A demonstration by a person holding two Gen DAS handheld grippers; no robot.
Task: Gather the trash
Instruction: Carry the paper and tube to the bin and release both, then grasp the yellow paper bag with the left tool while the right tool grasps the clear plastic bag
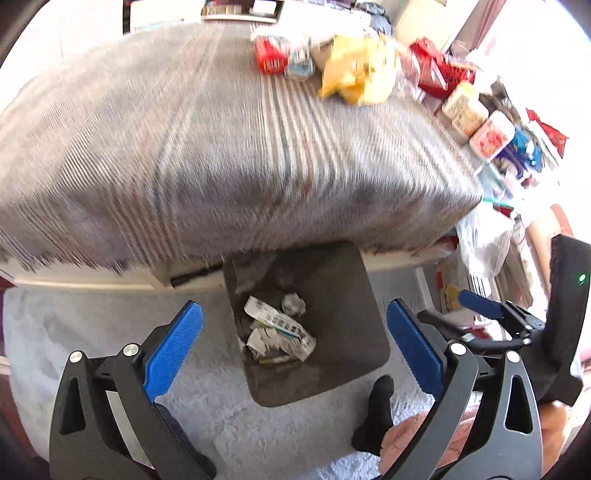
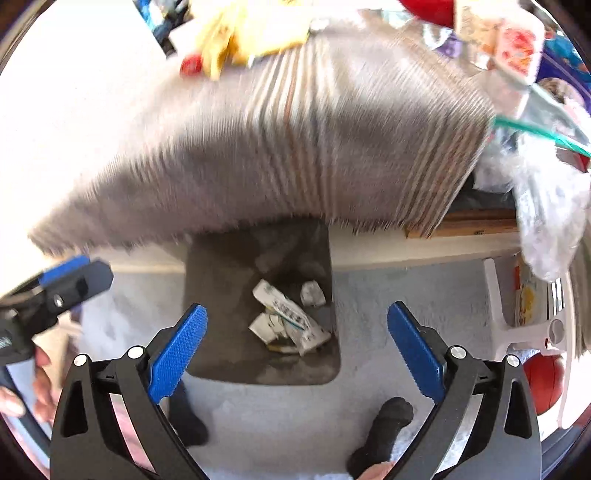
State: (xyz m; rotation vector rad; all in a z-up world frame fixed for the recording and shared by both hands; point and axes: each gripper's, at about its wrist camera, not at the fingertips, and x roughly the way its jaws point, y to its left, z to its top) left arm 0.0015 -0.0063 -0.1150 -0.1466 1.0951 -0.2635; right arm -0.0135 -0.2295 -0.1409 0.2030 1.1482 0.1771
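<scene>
A dark grey trash bin (image 1: 340, 295) (image 2: 221, 295) stands on the pale carpet, half under the table's edge. White wrappers and crumpled paper (image 1: 280, 328) (image 2: 288, 317) lie at its bottom. My left gripper (image 1: 295, 314) hangs above the bin, its blue pads wide open with nothing between them. My right gripper (image 2: 297, 314) is also open and empty over the bin. In the left wrist view the right gripper (image 1: 487, 306) shows at the right edge. More litter, a yellow wrapper (image 1: 354, 74) (image 2: 251, 33) and a red pack (image 1: 271, 57), lies at the far side of the table.
The table wears a grey striped cloth (image 1: 221, 155) (image 2: 295, 155). Boxes and packets (image 1: 476, 122) crowd its right side, and a clear plastic bag (image 1: 484, 236) (image 2: 546, 218) hangs at the corner. A person's dark-socked feet (image 1: 373, 417) (image 2: 384, 432) stand on the carpet near the bin.
</scene>
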